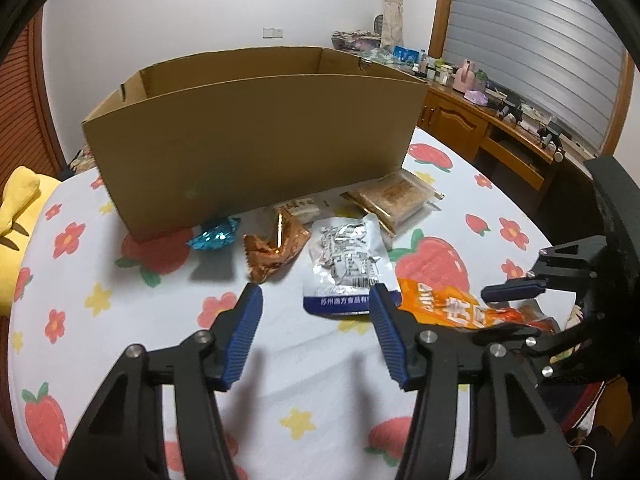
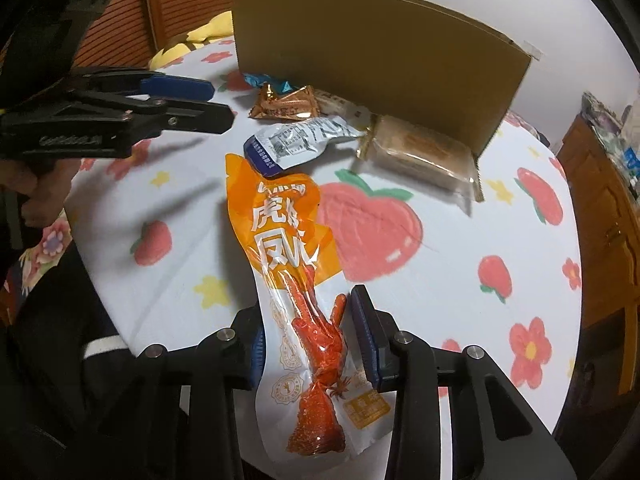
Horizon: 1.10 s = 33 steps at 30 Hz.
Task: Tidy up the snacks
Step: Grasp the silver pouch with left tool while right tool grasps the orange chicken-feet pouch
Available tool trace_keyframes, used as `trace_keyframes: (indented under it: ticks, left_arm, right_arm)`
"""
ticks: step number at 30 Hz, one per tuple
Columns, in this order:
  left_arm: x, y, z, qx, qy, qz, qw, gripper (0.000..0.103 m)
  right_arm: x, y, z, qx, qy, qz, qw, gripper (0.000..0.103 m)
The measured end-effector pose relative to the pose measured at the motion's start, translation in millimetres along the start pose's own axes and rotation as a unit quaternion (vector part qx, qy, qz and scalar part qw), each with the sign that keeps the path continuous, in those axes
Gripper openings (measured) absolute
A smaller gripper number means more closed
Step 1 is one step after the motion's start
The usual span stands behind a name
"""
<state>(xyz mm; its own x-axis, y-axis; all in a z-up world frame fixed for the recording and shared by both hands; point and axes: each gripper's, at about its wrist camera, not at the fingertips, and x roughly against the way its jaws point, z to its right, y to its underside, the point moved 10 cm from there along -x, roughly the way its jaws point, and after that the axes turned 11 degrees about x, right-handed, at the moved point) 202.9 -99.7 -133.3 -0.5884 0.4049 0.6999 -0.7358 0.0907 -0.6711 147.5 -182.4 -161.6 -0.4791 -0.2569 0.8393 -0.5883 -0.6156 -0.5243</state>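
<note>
The right claw (image 2: pixel 308 344) straddles the near end of the orange packet (image 2: pixel 288 248), pads not visibly pressing — squeeze squarely across its narrow width before lifting. The packet lies flat on the bench (image 2: pixel 440 280), long axis running near to far, toward the cardboard box (image 2: pixel 380 52). The left claw (image 1: pixel 316 320) hangs apart, empty.

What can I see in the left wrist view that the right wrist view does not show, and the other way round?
Only the left wrist view shows the window blind, the cluttered wooden desk and the open inside of the brown cardboard box.

Only the right wrist view shows the full long orange chicken-foot packet lying between the right gripper pads, with a gap on the right side.

Both show the box, the silver foil pouch, the crumpled copper wrapper, the blue foil candy, the clear-wrapped brown cake and the empty left gripper.
</note>
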Motion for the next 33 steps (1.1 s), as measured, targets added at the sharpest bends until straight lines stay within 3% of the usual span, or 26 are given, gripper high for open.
trace_keyframes:
  ticks: [5, 8, 14, 21, 33]
  left_arm:
    - [-9.8, -7.8, 9.6, 0.003, 0.008, -0.007, 0.9999, 0.054]
    - [-21.2, -12.7, 16.6, 0.008, 0.014, -0.013, 0.9998, 0.061]
    - [-43.1, -17.6, 20.7, 0.015, 0.008, -0.023, 0.9996, 0.069]
    - [-64.8, -13.7, 17.7, 0.009, -0.011, -0.043, 0.9990, 0.070]
    - [-80.6, -9.1, 21.1, -0.022, -0.044, -0.053, 0.9974, 0.074]
  right_arm:
    - [6.3, 3.5, 7.5, -0.003, 0.017, 0.000, 1.000, 0.037]
    - [11.2, 10.1, 23.8, -0.012, 0.037, -0.003, 0.999, 0.037]
    - [17.1, 16.2, 55.8, -0.051, 0.061, 0.003, 0.997, 0.037]
    - [4.5, 18.3, 75.4, -0.085, 0.082, 0.006, 0.993, 0.038]
    - [0.2, 18.7, 81.5, -0.130, 0.068, 0.051, 0.988, 0.043]
